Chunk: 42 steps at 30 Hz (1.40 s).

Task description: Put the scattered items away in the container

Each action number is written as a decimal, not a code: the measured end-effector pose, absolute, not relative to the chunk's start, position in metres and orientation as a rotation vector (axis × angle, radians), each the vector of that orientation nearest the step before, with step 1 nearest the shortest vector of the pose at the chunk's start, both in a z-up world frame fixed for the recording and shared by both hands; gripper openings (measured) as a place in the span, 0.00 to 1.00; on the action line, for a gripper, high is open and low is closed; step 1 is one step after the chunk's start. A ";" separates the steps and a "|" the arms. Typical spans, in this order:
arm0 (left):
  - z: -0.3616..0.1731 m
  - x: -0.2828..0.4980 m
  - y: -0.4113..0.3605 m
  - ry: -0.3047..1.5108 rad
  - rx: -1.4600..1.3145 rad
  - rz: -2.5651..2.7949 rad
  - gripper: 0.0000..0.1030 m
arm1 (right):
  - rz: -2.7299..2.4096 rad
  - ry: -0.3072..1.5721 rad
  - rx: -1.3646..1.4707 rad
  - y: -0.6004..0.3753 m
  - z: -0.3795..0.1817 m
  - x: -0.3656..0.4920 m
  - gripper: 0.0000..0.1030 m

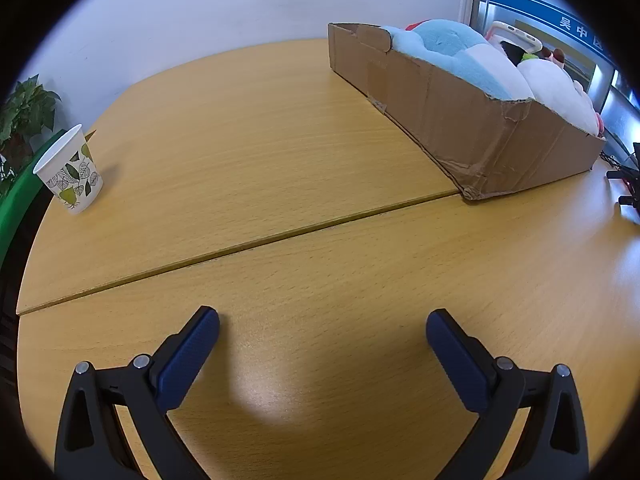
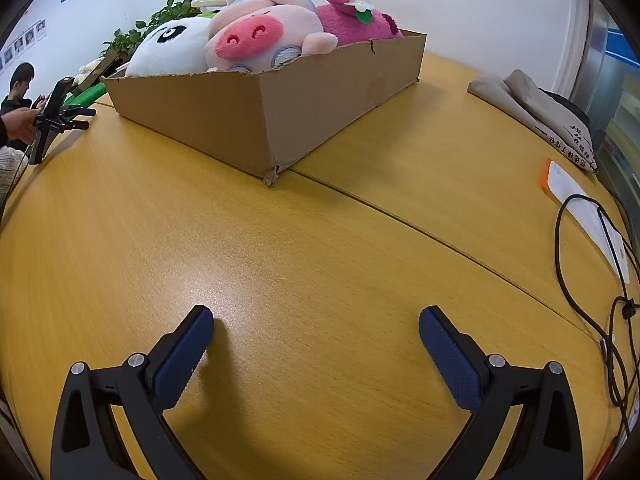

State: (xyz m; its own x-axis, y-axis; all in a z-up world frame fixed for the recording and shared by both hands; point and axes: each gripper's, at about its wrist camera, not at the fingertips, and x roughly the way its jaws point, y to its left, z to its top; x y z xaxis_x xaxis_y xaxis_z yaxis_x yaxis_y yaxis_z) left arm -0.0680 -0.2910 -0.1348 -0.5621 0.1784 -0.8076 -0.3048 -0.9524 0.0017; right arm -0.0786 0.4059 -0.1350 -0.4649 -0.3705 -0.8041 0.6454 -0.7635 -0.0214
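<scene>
A cardboard box [image 1: 472, 120] stands on the wooden table at the far right in the left wrist view, holding a light-blue plush [image 1: 452, 48] and a white plush [image 1: 556, 84]. In the right wrist view the box [image 2: 256, 116] holds a white plush [image 2: 172, 50], a pink pig plush [image 2: 260, 36] and a magenta strawberry plush [image 2: 356, 20]. My left gripper [image 1: 322, 322] is open and empty, low over bare table. My right gripper [image 2: 316, 320] is open and empty, in front of the box's near corner.
A leaf-print paper cup [image 1: 70, 170] stands near the table's left edge, by a potted plant [image 1: 24, 112]. On the right lie a grey folded bag [image 2: 536, 112], a white paper [image 2: 584, 212] and black cables [image 2: 616, 312]. A seated person [image 2: 18, 100] is at far left.
</scene>
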 end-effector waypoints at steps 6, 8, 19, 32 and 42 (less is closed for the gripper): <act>-0.134 -0.067 -0.291 0.203 -1.295 2.550 1.00 | -2.213 0.442 1.104 0.406 -0.136 -0.079 1.00; -0.134 -0.067 -0.291 0.202 -1.295 2.550 1.00 | -2.201 0.449 1.097 0.406 -0.136 -0.079 1.00; -0.134 -0.066 -0.290 0.202 -1.296 2.550 1.00 | -2.201 0.449 1.096 0.407 -0.136 -0.079 1.00; -0.134 -0.066 -0.290 0.201 -1.296 2.549 1.00 | -2.200 0.450 1.095 0.407 -0.136 -0.080 1.00; -0.134 -0.066 -0.290 0.201 -1.297 2.549 1.00 | -2.195 0.453 1.093 0.407 -0.136 -0.080 1.00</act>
